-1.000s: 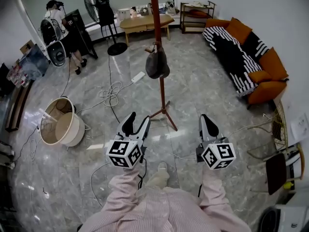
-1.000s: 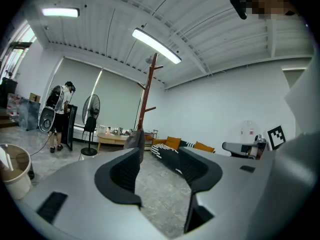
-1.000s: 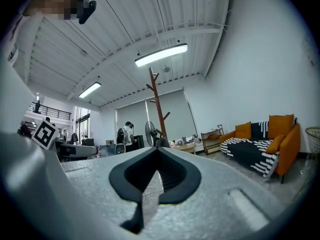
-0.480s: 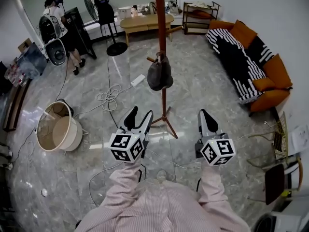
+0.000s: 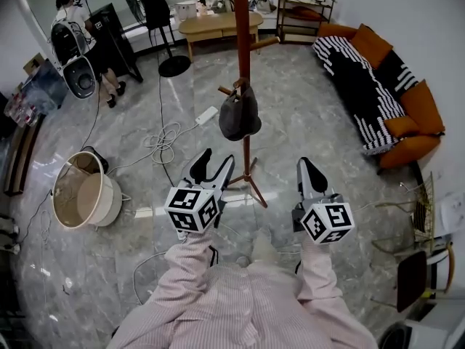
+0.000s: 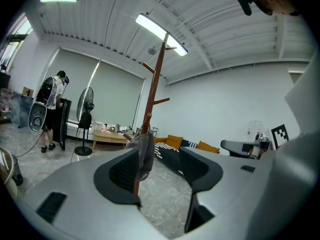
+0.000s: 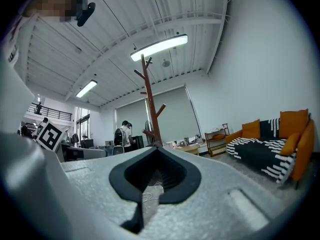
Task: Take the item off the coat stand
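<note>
Tub (image 5: 110,203) left of left claw (image 5: 216,161): contents unclear. Left claw open, right claw (image 5: 305,167) closed, both empty; hat (image 5: 238,116) on coat stand (image 5: 242,20) ahead.

Grey marble floor (image 5: 312,122); striped sofa (image 5: 363,86) with orange cushions right; wooden table (image 5: 218,25), standing fan (image 5: 155,9) far end.

Hat (image 5: 238,115) hangs on a low peg of the stand (image 5: 243,57). Left gripper (image 5: 216,160) sits near side of the stand, just left of its base; right gripper (image 5: 305,167) to the right. Sofa (image 5: 363,86) is right of the stand, bucket (image 5: 80,195) left, cable (image 5: 166,138) between. Behind the stand: surface (image 5: 218,26), fan (image 5: 154,9), shelf (image 5: 301,17).
</note>
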`<state>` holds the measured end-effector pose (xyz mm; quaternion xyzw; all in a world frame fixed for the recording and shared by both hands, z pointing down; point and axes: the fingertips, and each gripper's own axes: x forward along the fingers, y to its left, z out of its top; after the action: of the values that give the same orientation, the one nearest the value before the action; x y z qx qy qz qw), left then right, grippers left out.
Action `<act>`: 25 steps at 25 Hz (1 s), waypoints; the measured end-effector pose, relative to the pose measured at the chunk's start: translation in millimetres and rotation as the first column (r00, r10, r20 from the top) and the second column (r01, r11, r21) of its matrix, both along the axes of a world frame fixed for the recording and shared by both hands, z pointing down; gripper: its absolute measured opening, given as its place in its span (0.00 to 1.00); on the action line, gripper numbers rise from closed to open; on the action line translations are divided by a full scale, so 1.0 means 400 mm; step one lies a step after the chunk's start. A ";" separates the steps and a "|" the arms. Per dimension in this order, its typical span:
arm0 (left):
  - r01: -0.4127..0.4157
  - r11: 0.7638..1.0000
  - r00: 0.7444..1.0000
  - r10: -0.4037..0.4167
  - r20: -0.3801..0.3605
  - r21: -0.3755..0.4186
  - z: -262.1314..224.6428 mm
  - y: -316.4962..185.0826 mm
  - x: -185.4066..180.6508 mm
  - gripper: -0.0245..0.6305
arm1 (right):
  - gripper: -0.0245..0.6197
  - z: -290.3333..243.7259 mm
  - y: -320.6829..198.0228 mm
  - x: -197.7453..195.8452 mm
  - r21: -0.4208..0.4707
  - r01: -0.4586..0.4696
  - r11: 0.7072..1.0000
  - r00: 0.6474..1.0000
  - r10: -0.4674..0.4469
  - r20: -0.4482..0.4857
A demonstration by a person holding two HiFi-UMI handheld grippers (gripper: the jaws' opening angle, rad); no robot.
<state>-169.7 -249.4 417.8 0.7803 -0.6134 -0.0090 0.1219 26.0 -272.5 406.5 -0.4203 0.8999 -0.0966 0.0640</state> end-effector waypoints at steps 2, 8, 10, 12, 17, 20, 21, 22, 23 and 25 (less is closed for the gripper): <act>0.003 1.000 1.000 -0.003 0.000 -0.004 -0.002 -0.038 -0.001 0.39 | 0.04 -0.007 -0.040 -0.006 0.002 0.010 1.000 1.000 -0.010 0.000; 0.024 1.000 1.000 -0.024 0.008 -0.016 -0.006 -0.165 -0.013 0.40 | 0.04 -0.041 -0.166 -0.028 0.014 0.046 0.999 0.999 -0.046 -0.002; 0.030 0.999 1.000 -0.030 0.006 -0.026 0.000 -0.209 -0.015 0.40 | 0.04 -0.045 -0.203 -0.035 0.012 0.062 0.998 0.998 -0.062 -0.007; 0.035 0.999 0.999 -0.035 0.009 -0.042 0.010 -0.253 -0.014 0.40 | 0.04 -0.045 -0.237 -0.040 0.006 0.077 0.997 0.997 -0.077 -0.011; 0.055 0.995 0.998 -0.055 -0.002 -0.086 0.044 -0.344 -0.015 0.40 | 0.04 -0.031 -0.311 -0.047 -0.014 0.110 0.994 0.994 -0.111 -0.016; 0.074 0.991 0.997 -0.074 0.004 -0.108 0.062 -0.385 -0.019 0.40 | 0.04 -0.017 -0.347 -0.045 -0.033 0.123 0.992 0.992 -0.124 -0.016; 0.078 0.990 0.997 -0.077 0.008 -0.115 0.068 -0.397 -0.019 0.40 | 0.04 -0.013 -0.358 -0.044 -0.038 0.127 0.991 0.992 -0.127 -0.015; 0.083 0.989 0.997 -0.081 0.013 -0.123 0.075 -0.408 -0.021 0.40 | 0.04 -0.009 -0.367 -0.044 -0.042 0.131 0.991 0.991 -0.132 -0.015; 0.088 0.988 0.996 -0.086 0.021 -0.131 0.083 -0.418 -0.023 0.40 | 0.04 -0.004 -0.375 -0.044 -0.046 0.135 0.990 0.991 -0.136 -0.015; 0.098 0.985 0.995 -0.094 0.032 -0.143 0.097 -0.433 -0.024 0.40 | 0.04 0.007 -0.387 -0.041 -0.052 0.142 0.989 0.990 -0.143 -0.018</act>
<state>-179.3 -422.8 456.7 0.7390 -0.6508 0.0393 0.1695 9.8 -427.5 409.4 -0.3575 0.9256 -0.1189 0.0367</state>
